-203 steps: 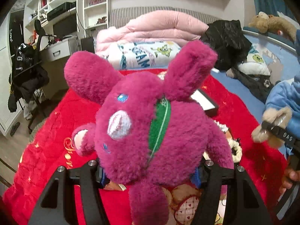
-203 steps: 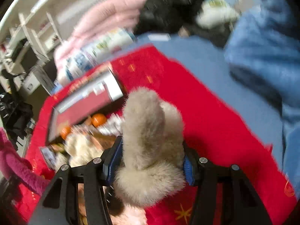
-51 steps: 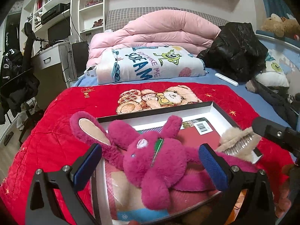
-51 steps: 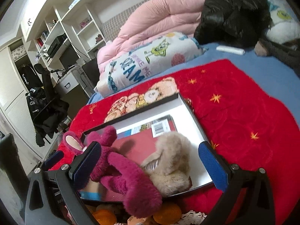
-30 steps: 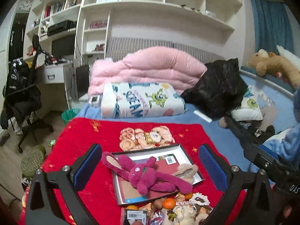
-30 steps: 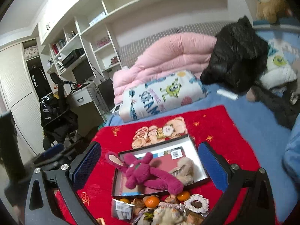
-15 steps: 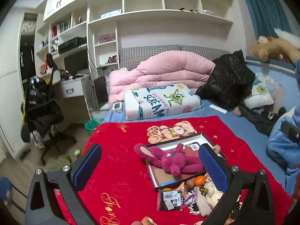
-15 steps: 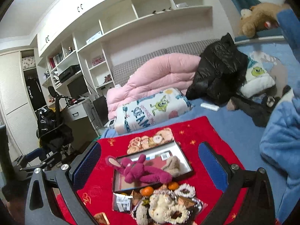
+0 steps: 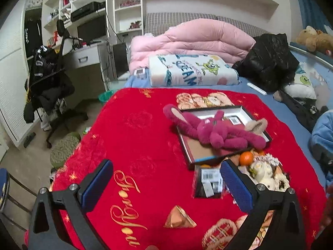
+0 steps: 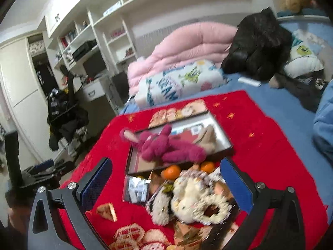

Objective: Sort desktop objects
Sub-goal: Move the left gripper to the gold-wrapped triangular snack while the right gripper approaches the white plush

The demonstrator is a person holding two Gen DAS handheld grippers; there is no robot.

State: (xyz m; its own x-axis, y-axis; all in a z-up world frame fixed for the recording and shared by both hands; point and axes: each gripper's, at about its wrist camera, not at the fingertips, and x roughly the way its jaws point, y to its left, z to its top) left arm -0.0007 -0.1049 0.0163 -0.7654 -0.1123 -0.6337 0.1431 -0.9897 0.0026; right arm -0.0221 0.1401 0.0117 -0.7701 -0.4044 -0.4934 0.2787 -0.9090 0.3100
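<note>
A magenta plush rabbit (image 9: 216, 133) and a beige plush toy (image 9: 257, 125) lie in a shallow black-rimmed box (image 9: 188, 158) on the red blanket (image 9: 141, 145). The rabbit (image 10: 166, 143), beige toy (image 10: 208, 139) and box (image 10: 229, 143) also show in the right wrist view. In front of the box lie oranges (image 10: 171, 171), a cream plush (image 10: 193, 202), a clear packet (image 10: 136, 188) and a gold pyramid packet (image 9: 180, 218). My left gripper (image 9: 166, 185) is open and empty above the blanket. My right gripper (image 10: 166, 183) is open and empty above the pile.
A folded white printed blanket (image 9: 191, 73), a pink duvet (image 9: 193, 37) and a black jacket (image 9: 270, 60) lie at the back of the bed. A desk and chair (image 9: 47, 79) stand to the left, past the blanket's edge. A blue sleeve (image 9: 322, 133) is at the right.
Both grippers let go of their plush toys in the box, opened and pulled back and up. In the last half second both views tilted down toward the pile in front of the box.
</note>
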